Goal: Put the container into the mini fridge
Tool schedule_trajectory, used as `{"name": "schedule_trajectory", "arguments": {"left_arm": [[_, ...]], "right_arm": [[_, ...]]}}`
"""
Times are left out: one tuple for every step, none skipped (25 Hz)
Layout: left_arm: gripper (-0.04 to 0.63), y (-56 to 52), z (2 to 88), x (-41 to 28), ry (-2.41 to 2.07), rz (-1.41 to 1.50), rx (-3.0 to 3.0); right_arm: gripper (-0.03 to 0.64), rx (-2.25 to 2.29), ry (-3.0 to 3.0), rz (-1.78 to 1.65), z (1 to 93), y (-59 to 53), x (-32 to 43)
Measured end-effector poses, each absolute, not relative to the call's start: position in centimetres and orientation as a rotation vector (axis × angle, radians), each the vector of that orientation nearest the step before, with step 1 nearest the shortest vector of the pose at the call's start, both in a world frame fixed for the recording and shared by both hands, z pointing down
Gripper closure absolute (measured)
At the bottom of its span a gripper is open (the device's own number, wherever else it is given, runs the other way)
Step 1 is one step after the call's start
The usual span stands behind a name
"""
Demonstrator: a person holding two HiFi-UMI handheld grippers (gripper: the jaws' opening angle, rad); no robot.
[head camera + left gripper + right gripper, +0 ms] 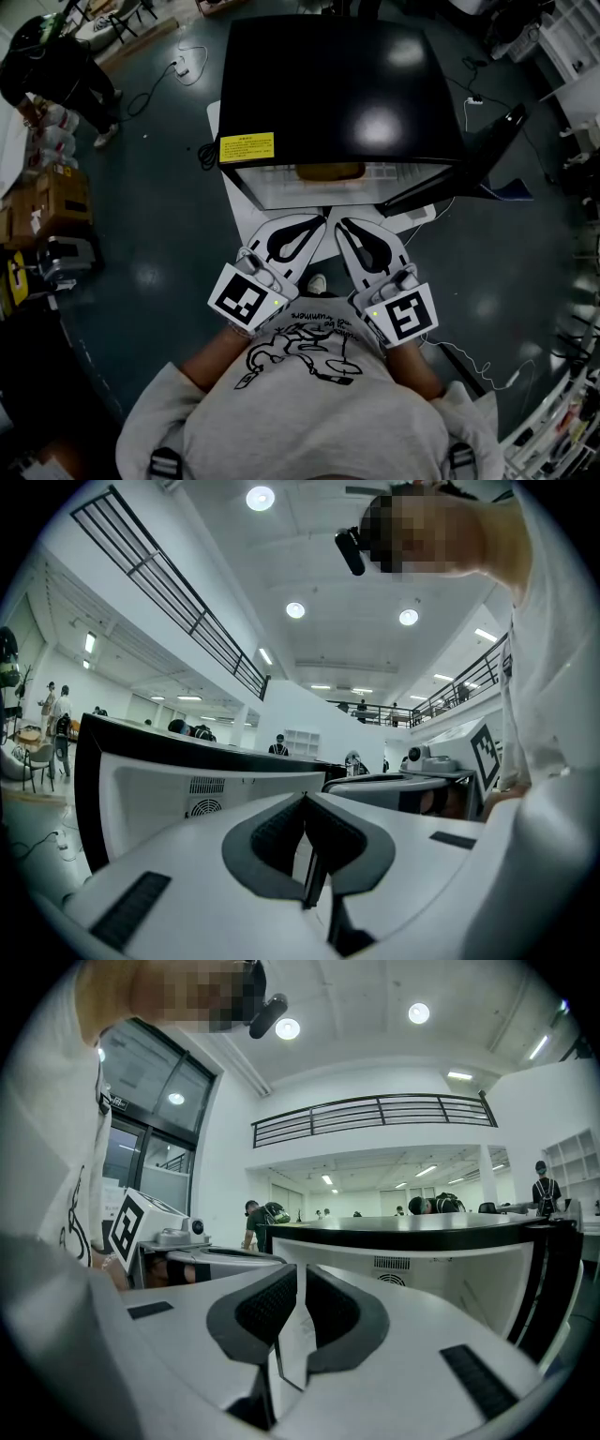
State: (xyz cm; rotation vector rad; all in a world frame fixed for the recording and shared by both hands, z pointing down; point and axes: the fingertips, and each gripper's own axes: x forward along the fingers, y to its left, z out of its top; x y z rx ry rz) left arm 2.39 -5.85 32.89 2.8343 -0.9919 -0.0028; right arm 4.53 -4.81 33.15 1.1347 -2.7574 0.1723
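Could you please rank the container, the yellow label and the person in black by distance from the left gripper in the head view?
From the left gripper:
1. container, just ahead inside the fridge.
2. yellow label, fridge's left front corner.
3. person, far upper left.

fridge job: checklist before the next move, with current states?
1. Fridge door open: ok, swung out to the right.
2. Container inside: cannot tell; a brown thing lies on the shelf, too unclear to name.
3. Left tongs empty: ok, shut on nothing.
4. Right tongs empty: ok, shut on nothing.
5. Tongs clear of the opening: ok, both held short of it.
6. Bystander away from fridge: ok, off at the far left.
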Motion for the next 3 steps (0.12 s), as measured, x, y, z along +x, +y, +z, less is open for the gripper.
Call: {"name": "schedule_trajectory", "arguments": {"left_arm": [[0.58,-5.81,33.03,2.4,-0.992,0.006,2.834],[0.58,-5.79,33.08,2.43,-0.991,0.008,2.832],[0.58,-5.77,33.08,2.47,-0.991,0.006,2.83]], "right_arm": [[0.569,1.134,-2.757,0.171,33.14,-4.81,4.54],[0.569,1.133,-2.757,0.171,33.13,-4.81,4.56],[0.569,1.131,-2.757,0.17,33.13,-4.8,4.58]]}}
